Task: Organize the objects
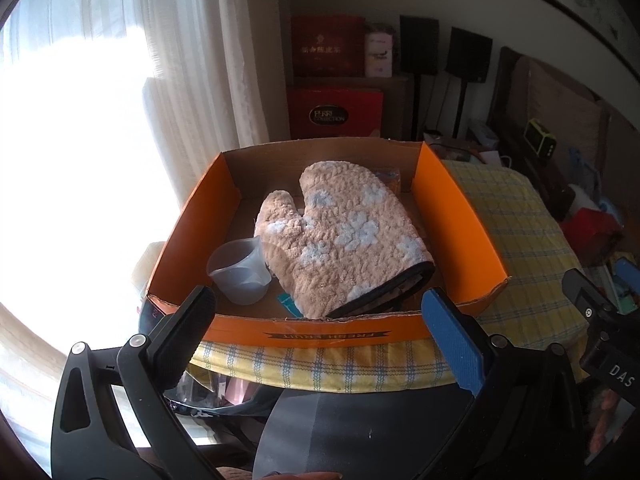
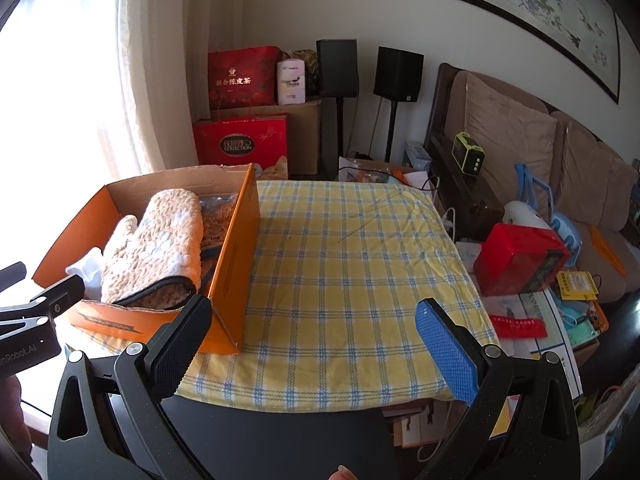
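Nearest the lens, the left tool (image 1: 318,316) stands wide and empty, its black and blue fingers straddling the near wall of the orange box (image 1: 452,208). The right tool (image 2: 314,326) is also wide and empty, over the bare checked cloth (image 2: 352,248) of the counter, with the box off to its left. Just ahead of the left tool, inside the box, lies the oven mitt (image 1: 344,240), cuff toward the tool. It looks soft, thick and light, likely to sag when lifted; the bound cuff edge seems the firmest place to pinch. Ahead and to the left sits a plastic measuring cup (image 1: 240,272), probably light, stiff and a bit slick, best taken by its rim.
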`<state>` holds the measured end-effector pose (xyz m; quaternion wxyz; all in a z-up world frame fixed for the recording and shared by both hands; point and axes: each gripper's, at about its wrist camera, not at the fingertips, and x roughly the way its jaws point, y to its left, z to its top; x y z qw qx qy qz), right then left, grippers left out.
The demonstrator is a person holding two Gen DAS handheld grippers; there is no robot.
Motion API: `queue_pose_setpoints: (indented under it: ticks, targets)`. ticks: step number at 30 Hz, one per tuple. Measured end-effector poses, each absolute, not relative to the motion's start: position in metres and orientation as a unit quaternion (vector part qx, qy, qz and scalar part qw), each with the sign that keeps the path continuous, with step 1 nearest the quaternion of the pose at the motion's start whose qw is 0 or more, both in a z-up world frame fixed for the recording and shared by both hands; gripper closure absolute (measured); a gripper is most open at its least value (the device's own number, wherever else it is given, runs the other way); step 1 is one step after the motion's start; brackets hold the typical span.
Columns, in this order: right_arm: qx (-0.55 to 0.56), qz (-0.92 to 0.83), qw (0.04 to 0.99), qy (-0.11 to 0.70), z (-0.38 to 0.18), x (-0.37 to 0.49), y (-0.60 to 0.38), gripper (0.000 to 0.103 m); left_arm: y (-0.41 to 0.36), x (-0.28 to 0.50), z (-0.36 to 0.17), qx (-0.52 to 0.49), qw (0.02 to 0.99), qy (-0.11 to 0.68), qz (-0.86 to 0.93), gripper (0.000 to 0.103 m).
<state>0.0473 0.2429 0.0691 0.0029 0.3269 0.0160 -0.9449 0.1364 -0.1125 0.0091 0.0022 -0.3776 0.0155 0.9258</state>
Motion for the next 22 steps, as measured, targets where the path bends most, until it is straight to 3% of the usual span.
queue_pose_setpoints:
  ticks: [22]
  targets:
    - [0.330,-0.944,0.008,0.016,0.0668,0.0477,0.2410,0.001,-0.1144,0.1355,0.0119,-0.373,-0.003,0.012,0.928,0.000]
